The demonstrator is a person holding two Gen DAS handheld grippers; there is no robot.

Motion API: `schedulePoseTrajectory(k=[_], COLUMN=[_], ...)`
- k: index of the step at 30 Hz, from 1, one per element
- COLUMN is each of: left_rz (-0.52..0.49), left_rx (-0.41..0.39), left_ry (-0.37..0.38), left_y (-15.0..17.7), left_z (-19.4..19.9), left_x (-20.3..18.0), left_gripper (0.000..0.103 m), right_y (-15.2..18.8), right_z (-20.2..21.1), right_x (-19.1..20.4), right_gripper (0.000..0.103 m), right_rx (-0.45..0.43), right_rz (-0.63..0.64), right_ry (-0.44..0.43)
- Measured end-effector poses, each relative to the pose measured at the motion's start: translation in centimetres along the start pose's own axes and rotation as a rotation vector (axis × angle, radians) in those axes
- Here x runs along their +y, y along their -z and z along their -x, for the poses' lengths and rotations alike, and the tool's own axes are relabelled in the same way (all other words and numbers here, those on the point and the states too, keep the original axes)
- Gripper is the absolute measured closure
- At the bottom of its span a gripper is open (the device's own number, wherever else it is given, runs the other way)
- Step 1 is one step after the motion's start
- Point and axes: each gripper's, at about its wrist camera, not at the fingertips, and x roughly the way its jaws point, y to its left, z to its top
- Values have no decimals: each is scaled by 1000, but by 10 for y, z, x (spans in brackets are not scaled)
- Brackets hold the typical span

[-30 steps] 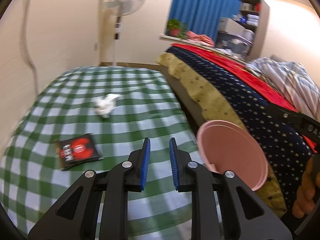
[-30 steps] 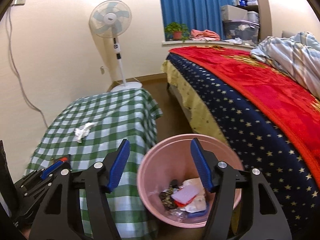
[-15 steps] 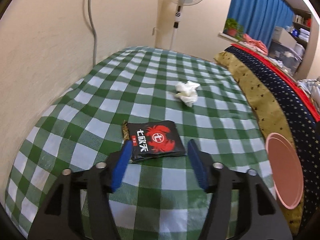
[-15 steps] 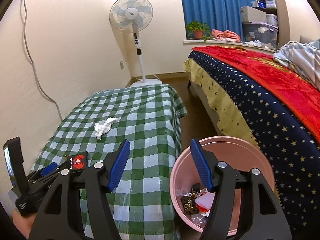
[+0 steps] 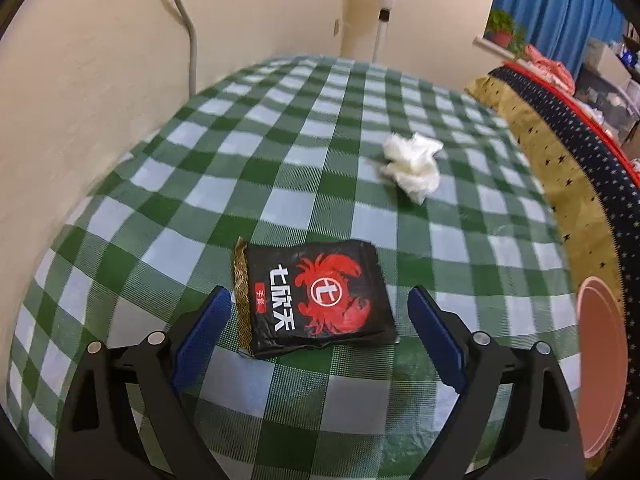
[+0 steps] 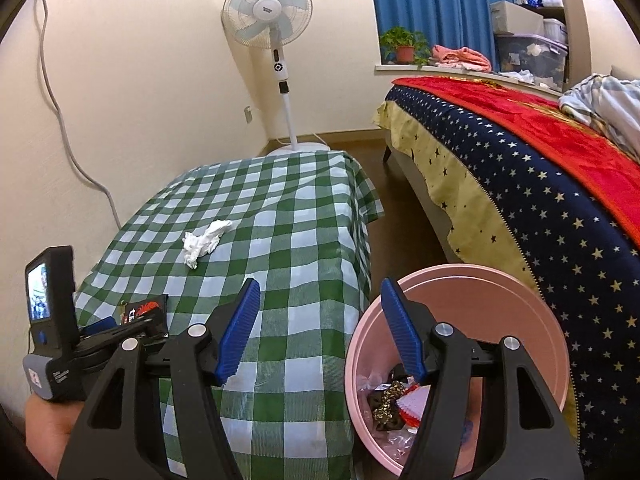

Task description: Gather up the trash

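A black snack packet with a red crab (image 5: 316, 296) lies flat on the green checked tablecloth (image 5: 280, 160). My left gripper (image 5: 318, 338) is open, its blue pads on either side of the packet's near edge, not touching it. A crumpled white tissue (image 5: 414, 164) lies farther back on the cloth. A pink bin (image 6: 480, 344) with several bits of trash stands on the floor beside the table. My right gripper (image 6: 320, 332) is open and empty, above the gap between table edge and bin. The packet (image 6: 144, 312) and tissue (image 6: 204, 240) also show in the right wrist view.
A wall runs along the table's left side with a hanging cable (image 5: 188, 20). A standing fan (image 6: 280, 40) is behind the table. A bed with a starred cover (image 6: 540, 200) lies to the right, with a strip of floor between.
My left gripper opened wide and swung left and forward from the bin side to straddle the packet. The right gripper shifted left a little, staying open.
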Motion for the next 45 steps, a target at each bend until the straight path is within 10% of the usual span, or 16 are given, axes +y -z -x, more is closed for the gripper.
schedulePoseTrajectory(k=[11, 13, 23, 41, 45], left_rz=[-38, -30, 5, 130, 132], left_rx=[31, 18, -38, -131, -139], left_ry=[-19, -4, 83, 78, 78], left_y=[4, 3, -3, -17, -18], left_z=[-9, -7, 2, 13, 13], left_x=[3, 7, 23, 59, 60], left_gripper=[25, 50, 103, 103, 103], right_y=[6, 7, -1, -33, -29], right_z=[-26, -31, -55, -164, -184], right_x=[8, 12, 45, 124, 129], right_gripper=[40, 40, 40, 41, 59], right_rx=[33, 38, 60, 163, 201], right_rz=[10, 10, 25, 104, 107], right_ry=[-35, -47, -142, -258, -264])
